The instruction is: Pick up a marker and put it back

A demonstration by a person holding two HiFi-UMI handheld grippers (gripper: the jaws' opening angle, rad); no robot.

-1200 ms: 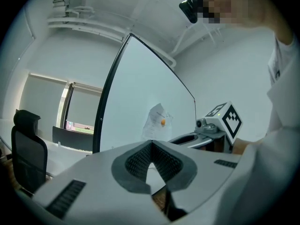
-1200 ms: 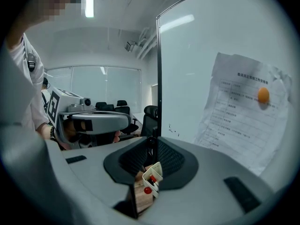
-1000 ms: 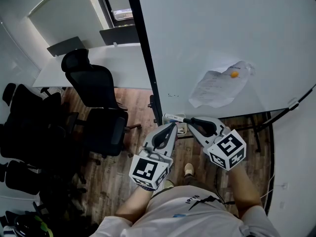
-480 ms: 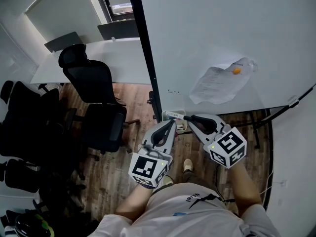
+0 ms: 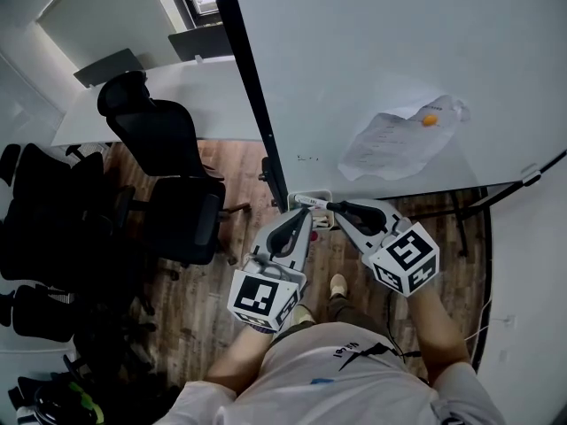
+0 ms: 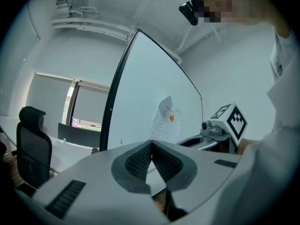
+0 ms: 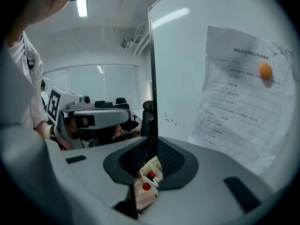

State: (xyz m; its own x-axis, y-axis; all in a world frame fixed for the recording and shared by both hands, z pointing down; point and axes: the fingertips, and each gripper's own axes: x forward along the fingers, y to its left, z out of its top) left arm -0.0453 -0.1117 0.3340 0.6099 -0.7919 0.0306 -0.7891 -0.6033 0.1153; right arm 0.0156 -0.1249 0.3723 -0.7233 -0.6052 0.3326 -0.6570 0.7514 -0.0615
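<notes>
In the head view both grippers sit at the bottom left corner of the whiteboard (image 5: 399, 51). My right gripper (image 5: 333, 206) is shut on a white marker (image 5: 310, 202) whose barrel points left, above a small white tray (image 5: 322, 223). In the right gripper view the gripper (image 7: 150, 146) has a thin dark thing pinched between its pads. Below them the tray (image 7: 155, 165) holds red-capped markers (image 7: 146, 186). My left gripper (image 5: 306, 216) is just left of the tray. In the left gripper view it (image 6: 151, 143) is shut with nothing between its pads.
The whiteboard's black frame edge (image 5: 252, 113) runs down to the tray. A printed sheet (image 5: 390, 144) hangs under an orange magnet (image 5: 430, 120). Black office chairs (image 5: 168, 149) and a white desk (image 5: 151, 104) stand to the left. The floor is wood (image 5: 204, 299).
The head view has shifted a little. Both grippers stay by the tray, and the right one has edged slightly closer to the board with the marker.
</notes>
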